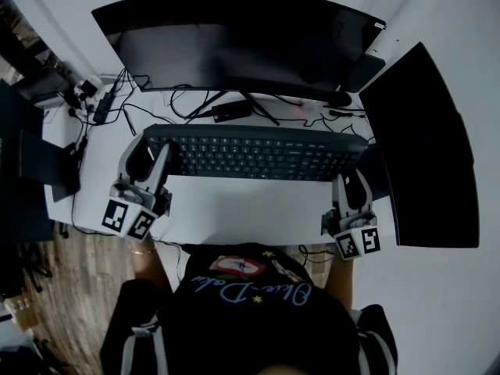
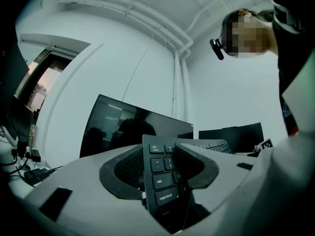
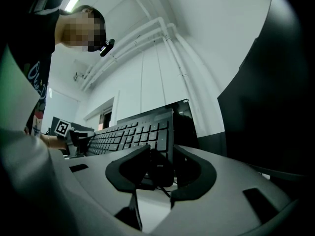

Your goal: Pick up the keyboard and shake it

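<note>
A long black keyboard (image 1: 258, 153) stretches across the white desk (image 1: 242, 213) in front of the monitors, with a gripper at each end. My left gripper (image 1: 156, 156) is shut on its left end; in the left gripper view the esc, tab and caps lock keys (image 2: 160, 181) stand between the jaws of that gripper (image 2: 160, 166). My right gripper (image 1: 351, 180) is shut on the right end. In the right gripper view the keyboard (image 3: 133, 134) runs away from the right gripper (image 3: 160, 163). Whether the keyboard is off the desk I cannot tell.
A wide curved monitor (image 1: 234, 41) stands just behind the keyboard. A second dark screen (image 1: 426, 147) is close to the right gripper. Cables and a power strip (image 1: 101, 104) lie at the back left. A dark box (image 1: 47, 166) sits at the desk's left edge.
</note>
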### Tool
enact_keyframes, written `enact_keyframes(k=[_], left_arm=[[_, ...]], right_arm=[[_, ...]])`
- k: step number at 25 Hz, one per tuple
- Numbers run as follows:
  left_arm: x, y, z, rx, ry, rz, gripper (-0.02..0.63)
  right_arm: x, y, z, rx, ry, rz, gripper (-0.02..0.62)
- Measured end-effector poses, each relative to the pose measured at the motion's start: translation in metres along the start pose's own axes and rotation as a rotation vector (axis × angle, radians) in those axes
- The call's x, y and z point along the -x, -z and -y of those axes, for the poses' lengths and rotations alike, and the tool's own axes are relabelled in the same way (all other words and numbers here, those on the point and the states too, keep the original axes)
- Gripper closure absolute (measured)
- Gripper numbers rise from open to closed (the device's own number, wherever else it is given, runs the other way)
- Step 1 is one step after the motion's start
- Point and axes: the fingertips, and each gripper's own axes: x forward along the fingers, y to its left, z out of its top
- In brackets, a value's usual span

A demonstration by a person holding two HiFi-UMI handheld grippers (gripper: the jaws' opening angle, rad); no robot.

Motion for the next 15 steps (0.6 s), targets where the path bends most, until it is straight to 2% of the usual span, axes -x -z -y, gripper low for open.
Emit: enact_keyframes(k=[7,15], left_arm=[[-0.001,0.018,-0.002,0.020,-0.022,-0.060,0.426],[0.000,0.056,-0.013,0.083,-0.050,-0.158,0.425]], right_arm=[[0.003,0.020,0.004,-0.029,0.012,-0.044,0.463],[0.005,0.051,0.008,-0.059,0.034,-0.137,0.463]])
